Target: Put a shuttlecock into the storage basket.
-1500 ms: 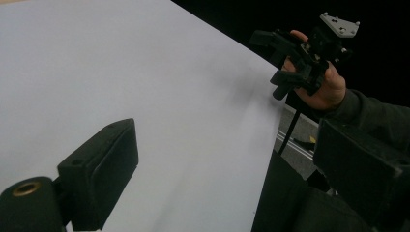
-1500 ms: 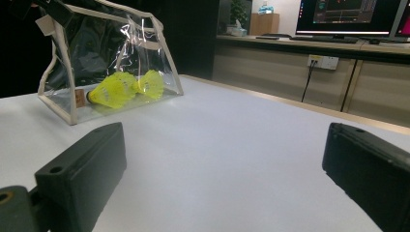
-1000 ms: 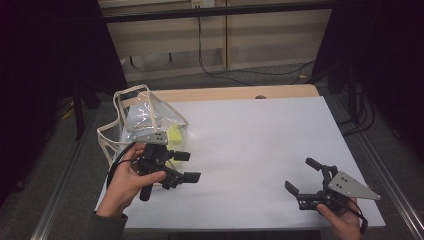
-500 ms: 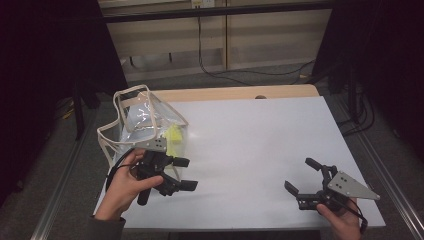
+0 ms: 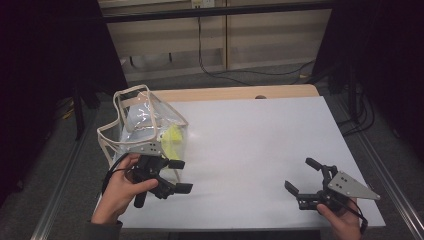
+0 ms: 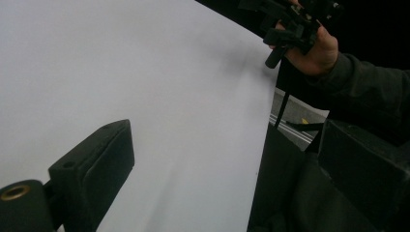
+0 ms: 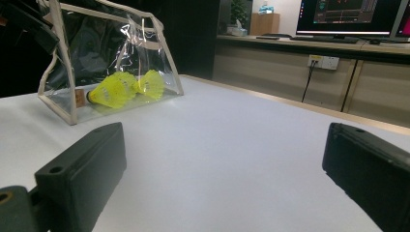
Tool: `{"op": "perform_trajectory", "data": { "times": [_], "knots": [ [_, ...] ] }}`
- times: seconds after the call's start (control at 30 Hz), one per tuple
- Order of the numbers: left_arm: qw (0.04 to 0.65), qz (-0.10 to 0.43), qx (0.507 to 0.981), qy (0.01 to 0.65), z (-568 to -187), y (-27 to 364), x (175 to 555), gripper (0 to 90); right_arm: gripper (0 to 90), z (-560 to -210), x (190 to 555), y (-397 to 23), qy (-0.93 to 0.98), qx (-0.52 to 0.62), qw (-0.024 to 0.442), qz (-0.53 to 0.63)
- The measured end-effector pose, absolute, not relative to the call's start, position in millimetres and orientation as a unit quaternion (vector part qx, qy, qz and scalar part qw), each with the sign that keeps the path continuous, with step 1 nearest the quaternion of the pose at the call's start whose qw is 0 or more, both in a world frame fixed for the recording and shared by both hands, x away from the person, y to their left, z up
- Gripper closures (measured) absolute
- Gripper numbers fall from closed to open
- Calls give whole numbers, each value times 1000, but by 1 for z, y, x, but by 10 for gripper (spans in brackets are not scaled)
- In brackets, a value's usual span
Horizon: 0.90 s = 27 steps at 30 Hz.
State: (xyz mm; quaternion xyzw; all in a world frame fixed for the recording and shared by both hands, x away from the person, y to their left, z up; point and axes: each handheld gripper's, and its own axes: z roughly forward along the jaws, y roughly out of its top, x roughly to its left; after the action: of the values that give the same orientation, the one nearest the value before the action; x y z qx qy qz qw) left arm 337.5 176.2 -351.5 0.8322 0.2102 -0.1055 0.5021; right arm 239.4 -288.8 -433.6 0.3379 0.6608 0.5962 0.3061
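Clear bag [image 5: 145, 129] w/ beige trim stands at the far left of the white bench [image 5: 250, 150]; two yellow shuttlecocks [image 7: 123, 88] lie inside. Left claw [image 5: 179, 176] sits just in front of the bag, not touching, jaws apart, nothing btwn them. Right claw [image 5: 303, 176] is well apart at the bench's near right, jaws wide apart & empty.

The left gripper [image 5: 172, 176] covers the near lower corner of the clear bag [image 5: 150, 125], glare on the plastic blurs the yellow shuttlecocks [image 5: 172, 140] inside, and the right hand [image 5: 342, 222] is cut off by the near edge.
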Motion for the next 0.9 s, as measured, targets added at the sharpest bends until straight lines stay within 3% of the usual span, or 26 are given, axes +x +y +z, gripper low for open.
{"op": "perform_trajectory", "data": {
  "times": [0.9],
  "knots": [
    [513, -90, 826, 215, -360, 195, 335, 57, 15, -434, 239, -288, 661, 339, 306, 596]
  ]
}}
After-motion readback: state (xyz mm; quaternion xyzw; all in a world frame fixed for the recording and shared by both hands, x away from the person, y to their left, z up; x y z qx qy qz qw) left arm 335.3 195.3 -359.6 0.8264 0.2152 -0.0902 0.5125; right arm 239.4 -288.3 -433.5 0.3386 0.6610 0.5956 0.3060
